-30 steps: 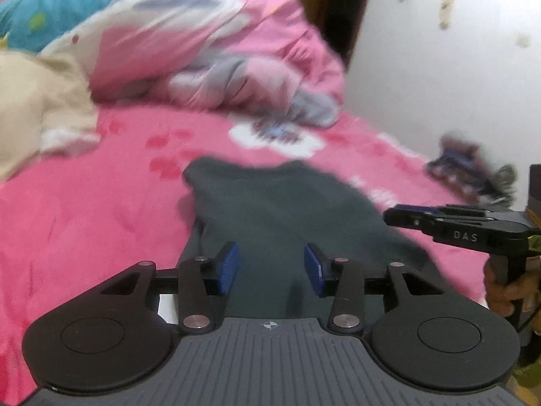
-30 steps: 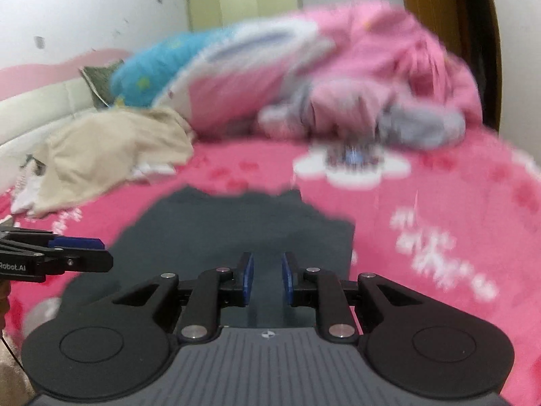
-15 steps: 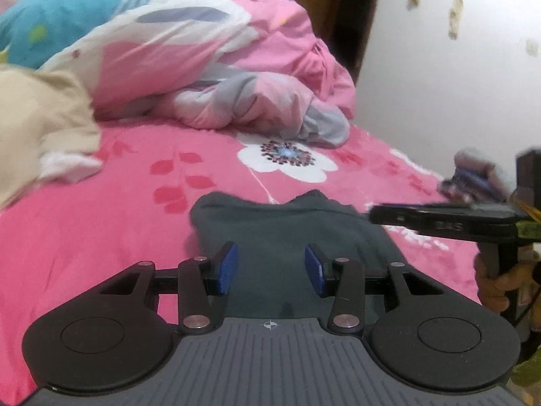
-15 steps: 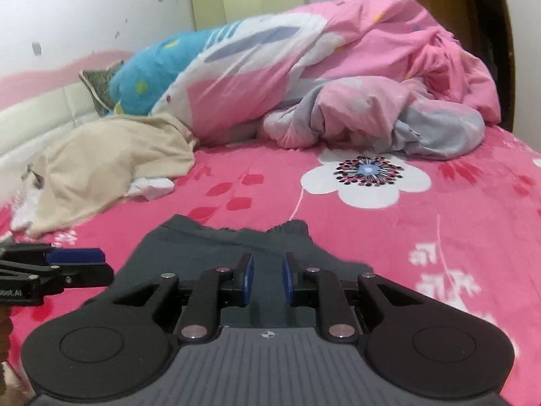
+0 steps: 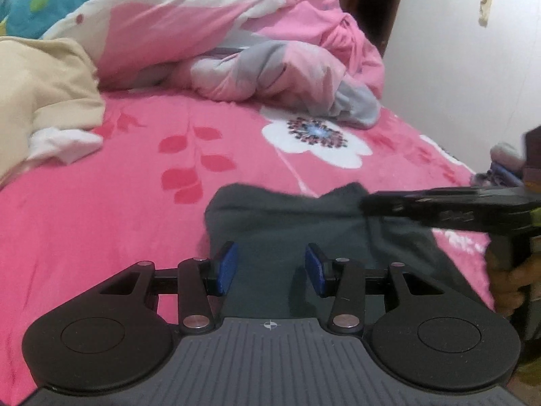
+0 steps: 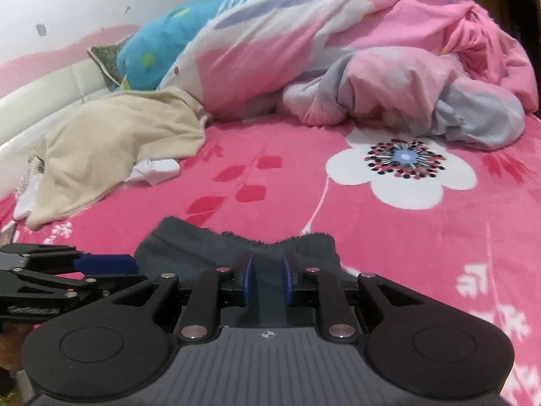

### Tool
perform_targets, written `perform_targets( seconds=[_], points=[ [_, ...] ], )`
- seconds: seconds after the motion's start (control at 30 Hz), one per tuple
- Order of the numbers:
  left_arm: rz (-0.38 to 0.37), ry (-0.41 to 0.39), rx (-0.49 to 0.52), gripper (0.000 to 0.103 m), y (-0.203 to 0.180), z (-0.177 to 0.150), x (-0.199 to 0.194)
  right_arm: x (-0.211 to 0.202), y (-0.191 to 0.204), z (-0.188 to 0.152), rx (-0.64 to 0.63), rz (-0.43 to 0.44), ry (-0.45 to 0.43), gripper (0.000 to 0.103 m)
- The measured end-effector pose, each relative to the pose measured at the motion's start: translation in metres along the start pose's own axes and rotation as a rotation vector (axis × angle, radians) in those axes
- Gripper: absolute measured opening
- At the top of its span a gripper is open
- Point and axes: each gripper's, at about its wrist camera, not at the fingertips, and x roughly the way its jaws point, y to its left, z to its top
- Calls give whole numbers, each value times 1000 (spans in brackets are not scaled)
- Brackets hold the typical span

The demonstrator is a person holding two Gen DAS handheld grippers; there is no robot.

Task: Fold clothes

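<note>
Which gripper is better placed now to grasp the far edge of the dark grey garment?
Probably the right gripper: the garment's frayed far edge lies just beyond its fingertips; the left gripper sits farther back.

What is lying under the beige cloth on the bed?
A white cloth sticks out from under the beige cloth, and both lie on the pink sheet. How far the white piece runs beneath, or whether anything else is there, cannot be seen.

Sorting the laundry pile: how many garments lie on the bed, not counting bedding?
2: a dark grey garment under both grippers, and a beige garment crumpled near the pillows. More may be hidden under it.
</note>
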Motion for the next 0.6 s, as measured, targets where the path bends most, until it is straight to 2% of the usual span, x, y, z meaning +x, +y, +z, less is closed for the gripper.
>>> perform_targets(
  seconds=[0.1,0.17,0.2,0.4,0.43,0.5,0.6],
  points=[
    [15,51,-17,44,6,5,24,36,-11,-6,52,5,56,20],
    [10,110,-45,44,14,6,41,35,-17,-5,106,20,39,20],
    [4,115,-60,44,16,6,42,31,-19,-3,128,25,32,20],
    [20,70,-81,45,17,8,10,-34,-28,-10,211,14,-66,21],
    [23,65,-88,47,17,7,4,-46,-31,-13,230,10,-81,23],
    [36,61,-107,51,18,5,-8,-71,-39,-27,292,-16,-100,37],
    [61,62,-140,53,19,1,-23,-101,-50,-51,380,-83,-113,42]
  ],
)
